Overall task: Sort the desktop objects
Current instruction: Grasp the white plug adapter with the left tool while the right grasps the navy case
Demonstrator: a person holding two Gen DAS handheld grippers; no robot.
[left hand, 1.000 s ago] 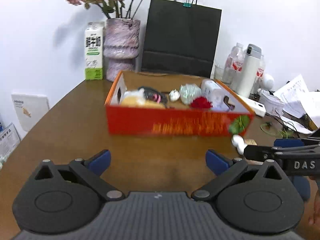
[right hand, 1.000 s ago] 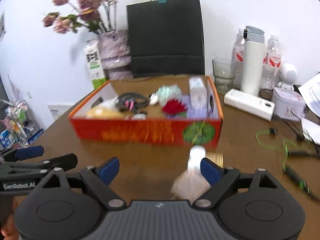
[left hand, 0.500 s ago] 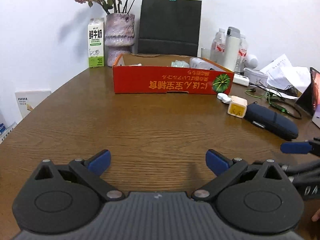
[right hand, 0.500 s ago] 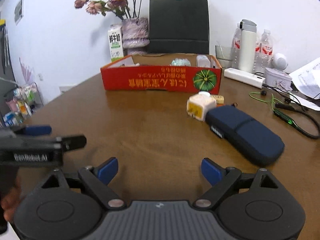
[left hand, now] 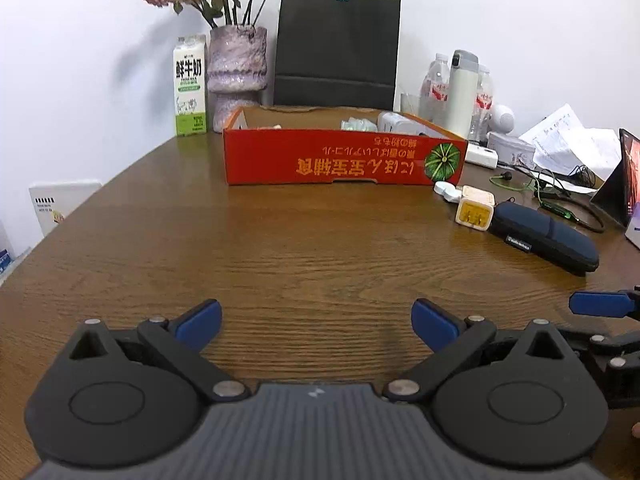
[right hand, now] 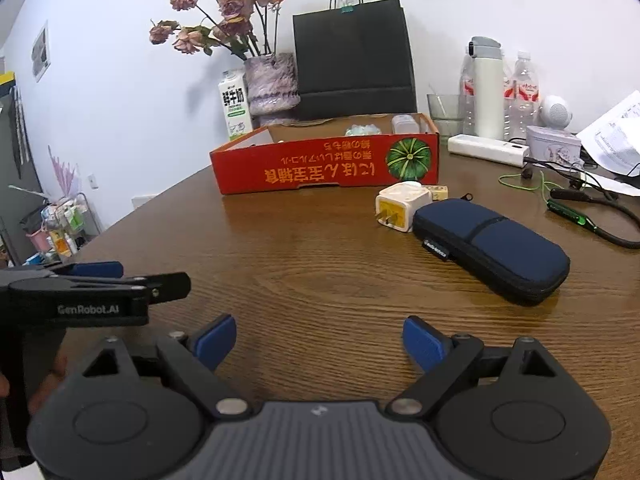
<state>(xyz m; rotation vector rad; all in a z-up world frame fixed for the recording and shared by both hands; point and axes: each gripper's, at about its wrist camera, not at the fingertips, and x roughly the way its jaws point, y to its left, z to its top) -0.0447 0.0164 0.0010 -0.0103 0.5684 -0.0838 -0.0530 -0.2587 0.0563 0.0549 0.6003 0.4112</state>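
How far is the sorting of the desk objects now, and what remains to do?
Partly done: the red cardboard box already holds several small items. Nothing is in hand; the left hand-held gripper and the right hand-held gripper are both open and empty above the wooden table. Left beside the box: the white plug adapter, the navy zip case and a small white piece.

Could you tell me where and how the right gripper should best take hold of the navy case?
Grip the navy case across its narrow middle, coming from above with the right gripper open. It lies flat and long on the table; its length looks too wide for the jaws, and the plug crowds its far end.
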